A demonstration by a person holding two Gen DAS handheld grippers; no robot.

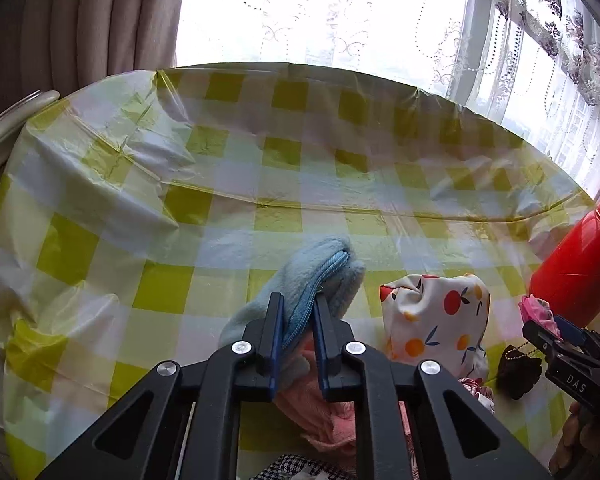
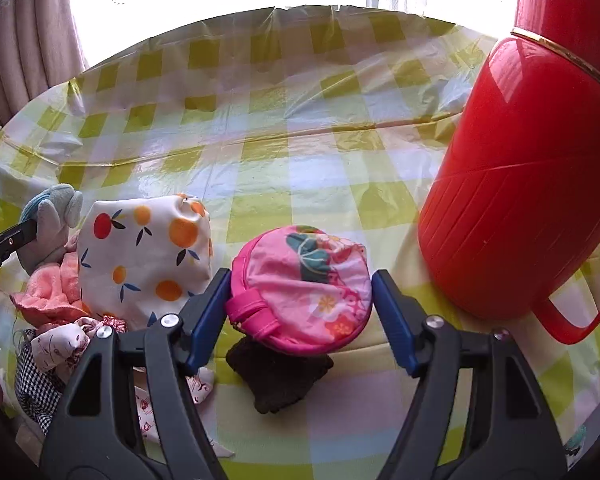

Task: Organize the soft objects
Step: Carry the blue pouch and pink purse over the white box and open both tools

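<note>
In the left wrist view my left gripper is shut on a light blue plush zipper pouch, pinched along its zipper above a pink fleece cloth. The right wrist view shows that blue pouch at the far left. My right gripper has its blue pads against both sides of a round pink flowered pouch, which sits over a dark brown knitted piece. A white pouch with orange fruit print stands between the two grippers.
A tall red thermos jug stands close on the right. A yellow-checked plastic tablecloth covers the round table. A houndstooth cloth and a white printed cloth lie at the near left. Curtains hang behind.
</note>
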